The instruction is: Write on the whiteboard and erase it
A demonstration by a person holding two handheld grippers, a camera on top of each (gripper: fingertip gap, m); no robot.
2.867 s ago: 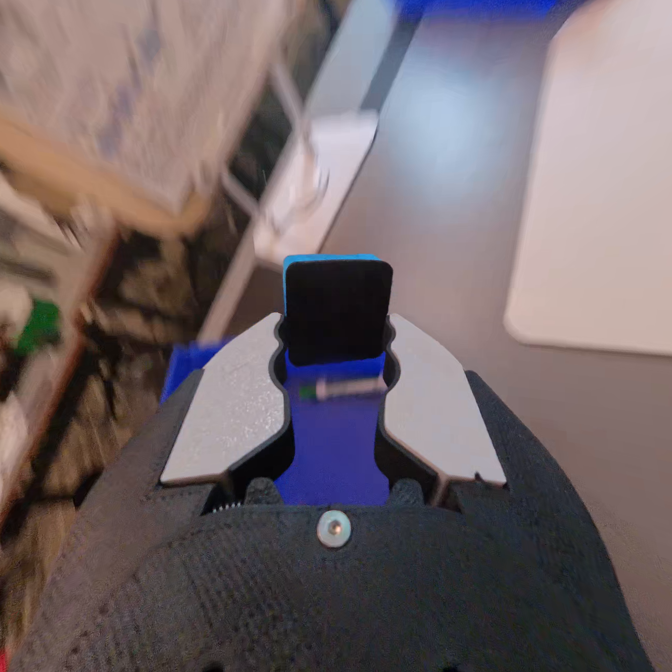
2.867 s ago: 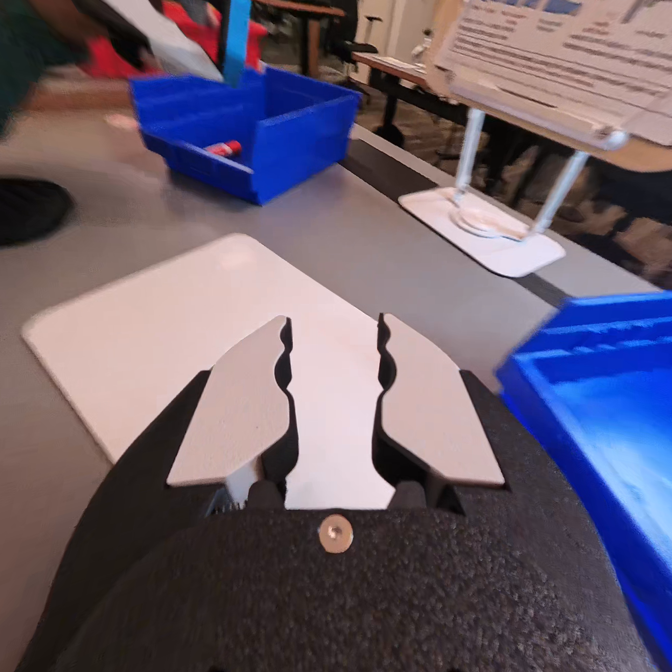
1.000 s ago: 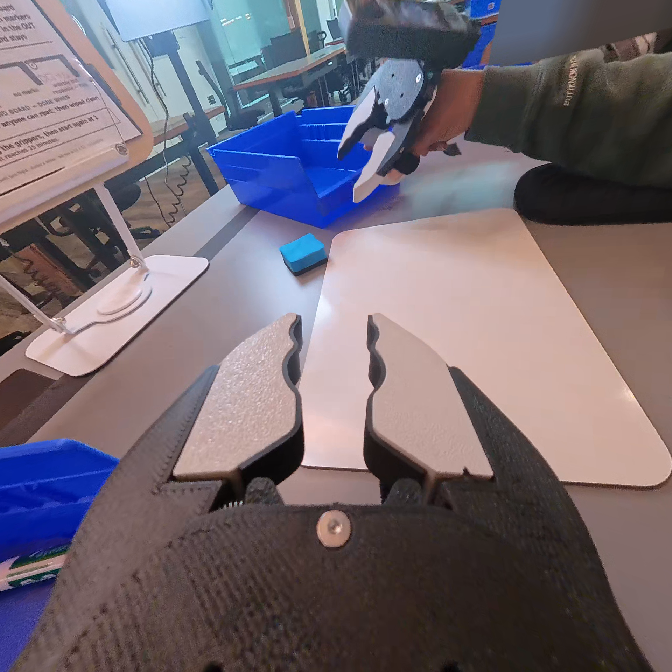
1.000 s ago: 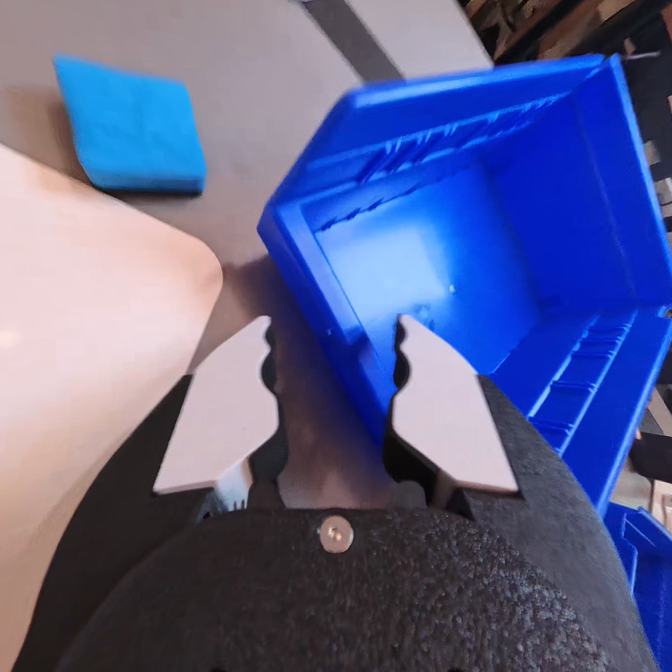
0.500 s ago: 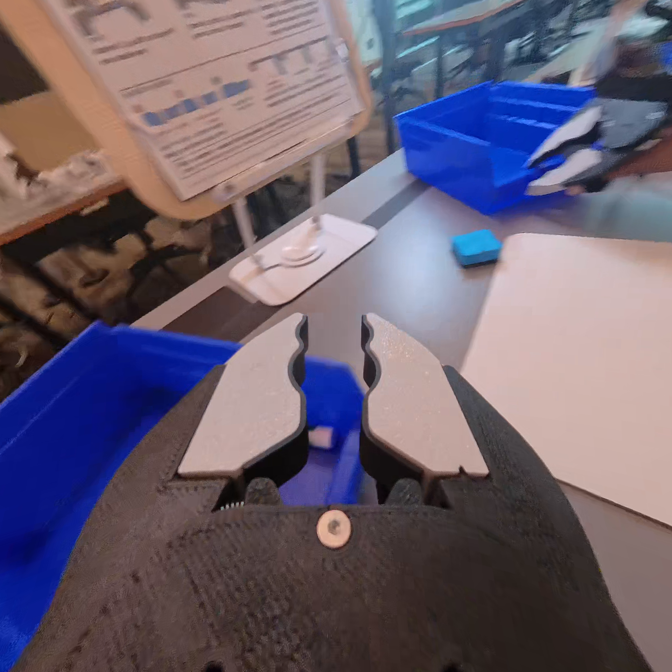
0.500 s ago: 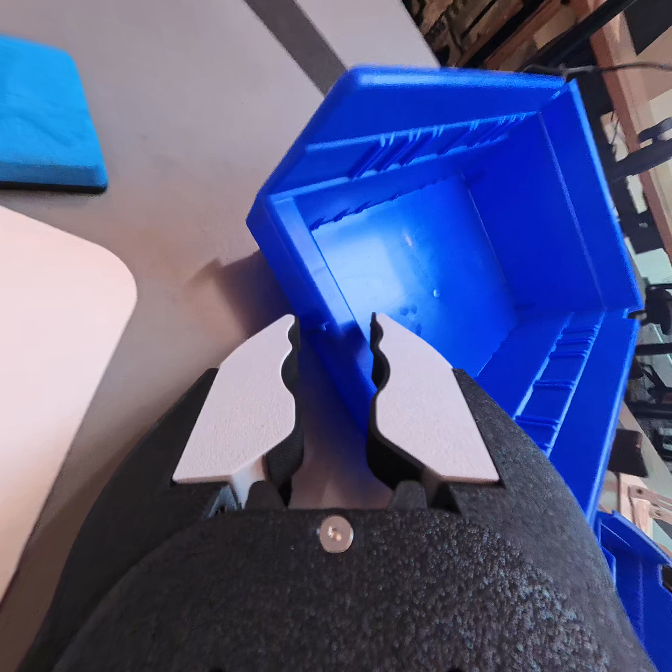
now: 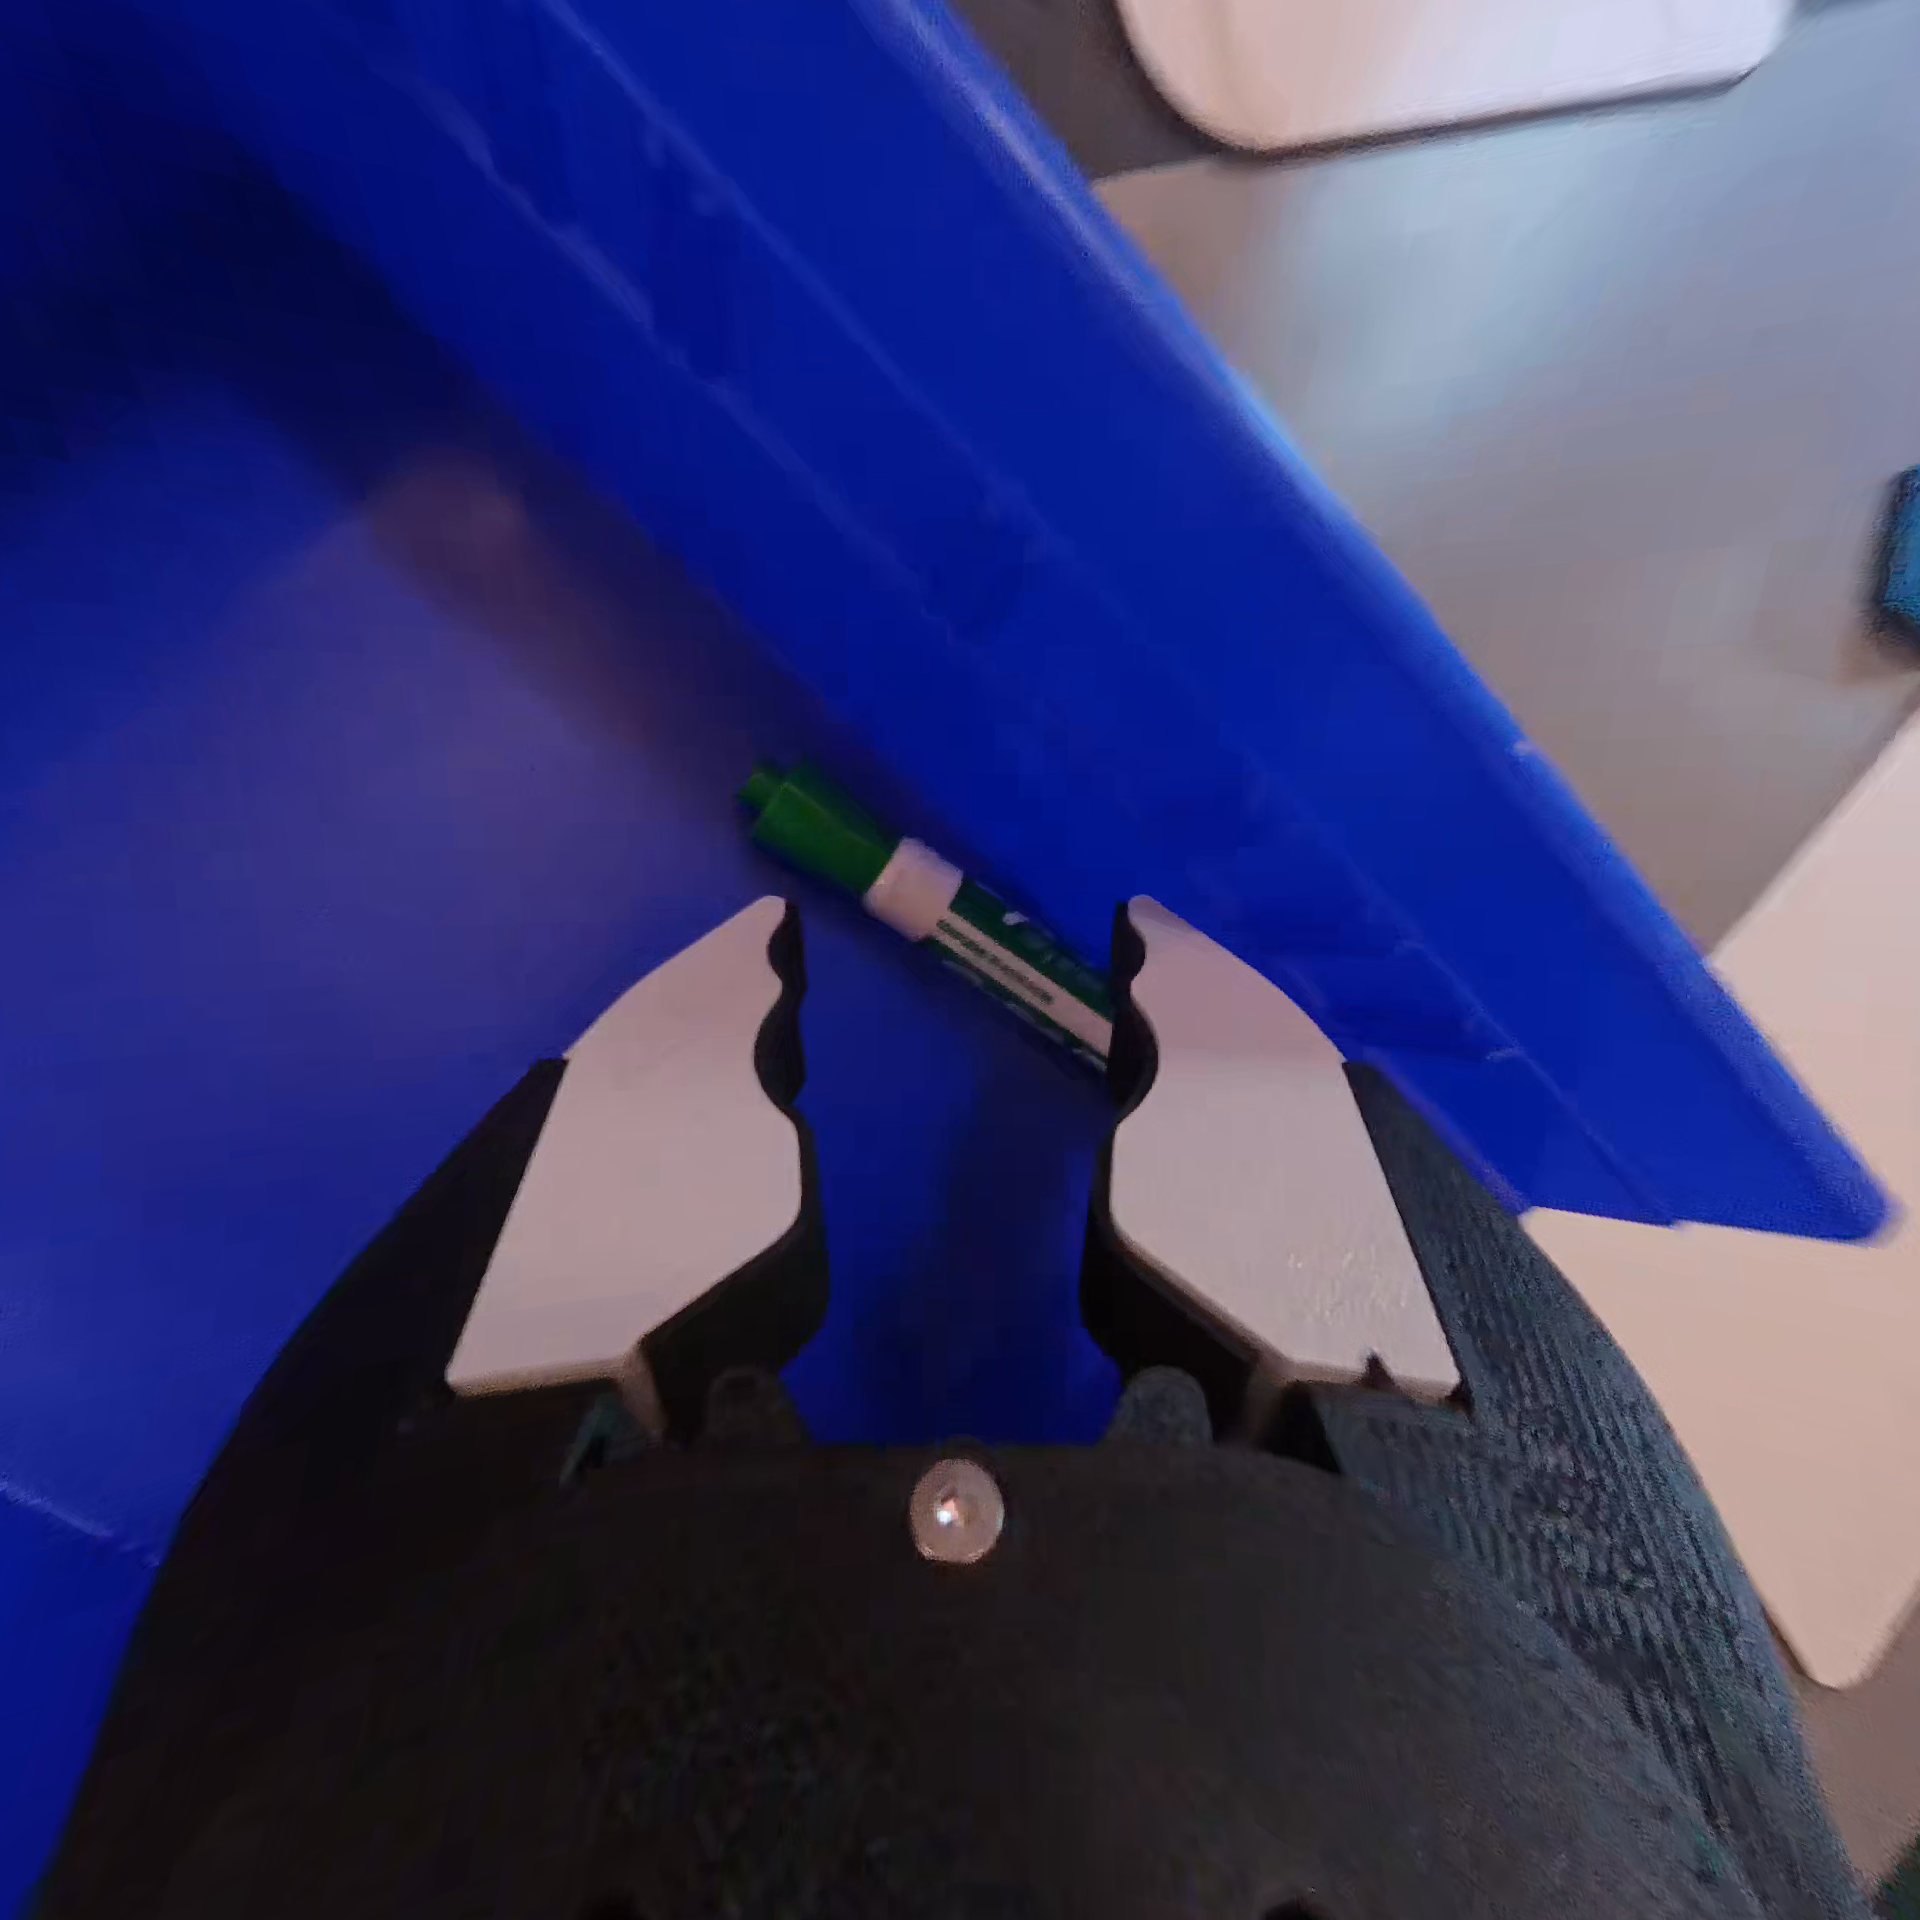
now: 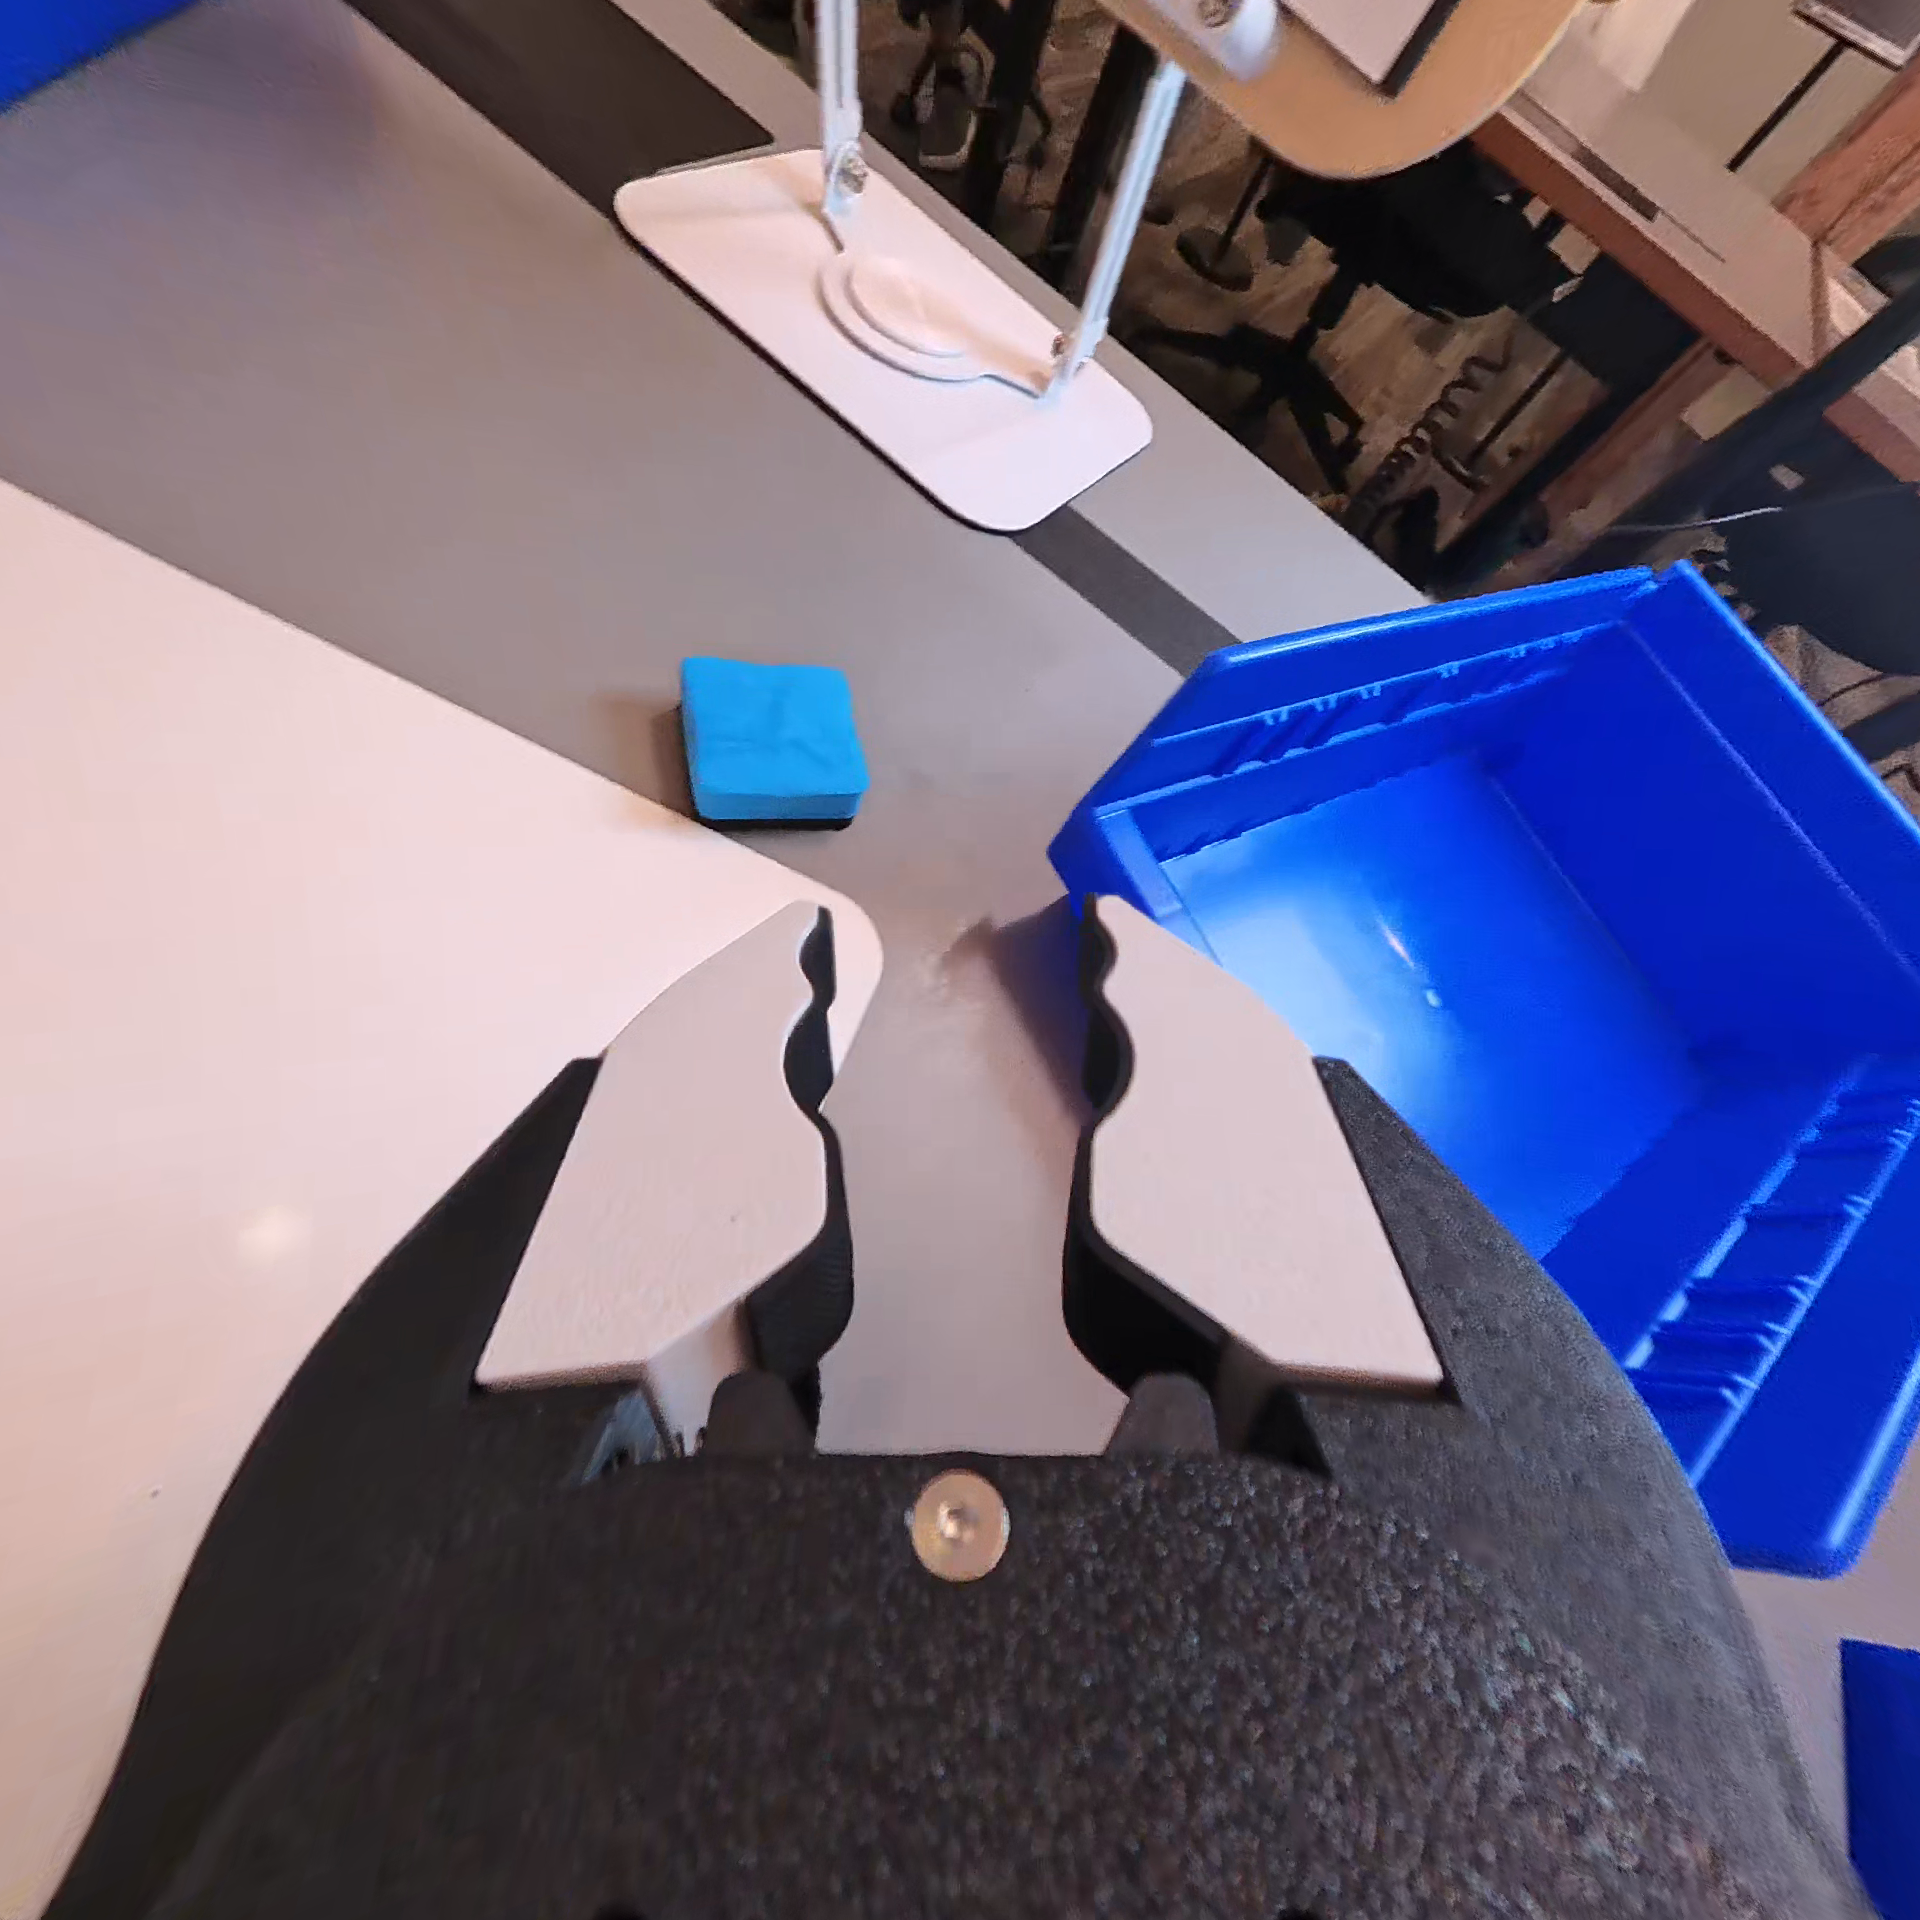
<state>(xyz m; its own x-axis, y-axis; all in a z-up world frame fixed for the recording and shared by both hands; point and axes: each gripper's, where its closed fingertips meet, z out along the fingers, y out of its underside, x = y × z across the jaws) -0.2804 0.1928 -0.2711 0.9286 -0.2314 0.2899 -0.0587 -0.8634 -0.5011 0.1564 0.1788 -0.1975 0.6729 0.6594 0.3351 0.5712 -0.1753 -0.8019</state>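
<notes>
**A:** What am I looking at on your left side?

**B:** My left gripper (image 7: 951, 920) is inside a deep blue plastic bin (image 7: 312, 779), its two grey fingers spread apart with nothing between them. A green dry-erase marker with a white band (image 7: 925, 920) lies on the bin floor, tucked along the base of the far wall, its back end just beside my right fingertip. Whether it touches, I can't tell; the picture is blurred.

**A:** And the whiteboard?

**B:** The flat white whiteboard with rounded corners (image 8: 260, 935) lies on the smooth grey desk (image 8: 416, 364). My right gripper (image 8: 956, 920) hovers over its far right corner, fingers parted and empty. From the left view only a white corner of it (image 7: 1787, 1351) shows beyond the bin's rim.

**A:** The eraser?

**B:** A small square eraser, light blue foam on a black felt base (image 8: 771, 744), sits on the desk just past the board's far edge, near that corner, apart from it.

**A:** Anything else on the desk?

**B:** A second blue plastic bin (image 8: 1558, 935), tilted in my view and empty as far as I see, just right of the board's corner. Near the desk's far edge stands a white flat base with thin white rods (image 8: 883, 322) holding up a wooden board (image 8: 1351, 114). Beyond are dark chairs and wooden tables.
</notes>
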